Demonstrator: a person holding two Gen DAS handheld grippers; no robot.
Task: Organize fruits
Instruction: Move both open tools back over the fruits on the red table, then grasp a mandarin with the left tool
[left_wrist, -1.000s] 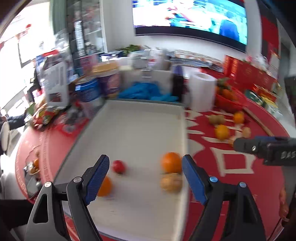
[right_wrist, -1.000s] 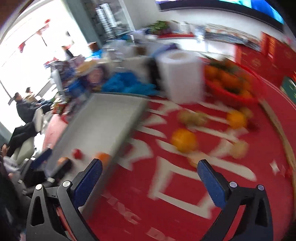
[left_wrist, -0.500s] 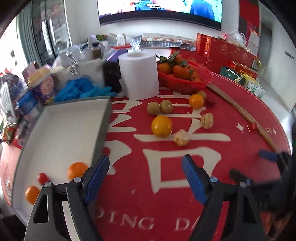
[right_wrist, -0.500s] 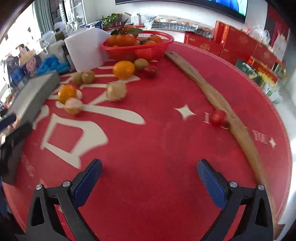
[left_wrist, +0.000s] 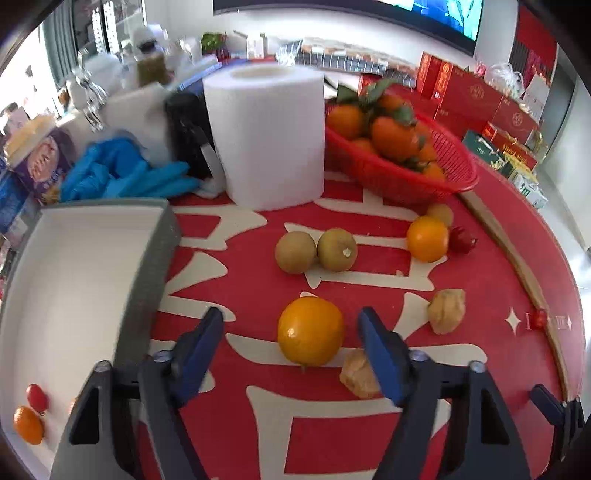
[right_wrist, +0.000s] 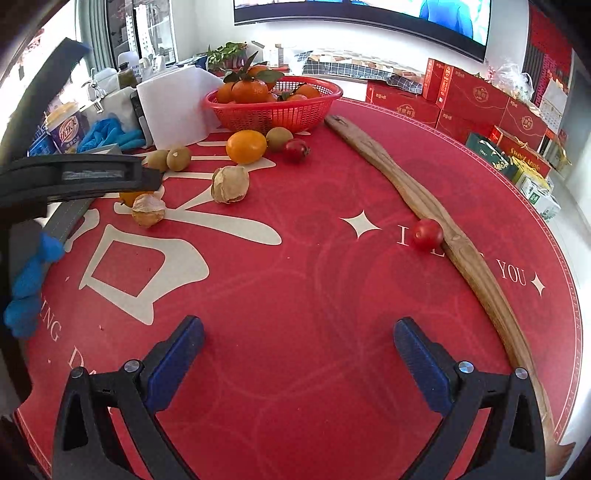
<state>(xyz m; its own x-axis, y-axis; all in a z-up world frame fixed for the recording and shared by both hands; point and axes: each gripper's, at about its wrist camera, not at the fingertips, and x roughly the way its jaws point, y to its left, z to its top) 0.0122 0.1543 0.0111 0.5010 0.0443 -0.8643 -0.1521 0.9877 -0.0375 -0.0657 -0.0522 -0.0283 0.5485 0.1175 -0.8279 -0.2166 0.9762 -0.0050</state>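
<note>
left wrist: looks steeply down, close over orange (left_wrist: 311, 331) | right wrist: down across red mat (right_wrist: 295, 295) | shared: red basket (left_wrist: 406, 177)

Tray (left_wrist: 147, 280) left of loose fruit (basket (left_wrist: 406, 181) behind), paper roll (left_wrist: 266, 136) between them

Left gripper's arm (right_wrist: 74, 177) hides most of an orange (right_wrist: 135, 196) in right wrist view. Husked fruit (left_wrist: 360, 373) partly behind a blue pad. White tray (left_wrist: 74, 295) cut by left edge; back clutter (left_wrist: 147, 62) blurred.
</note>
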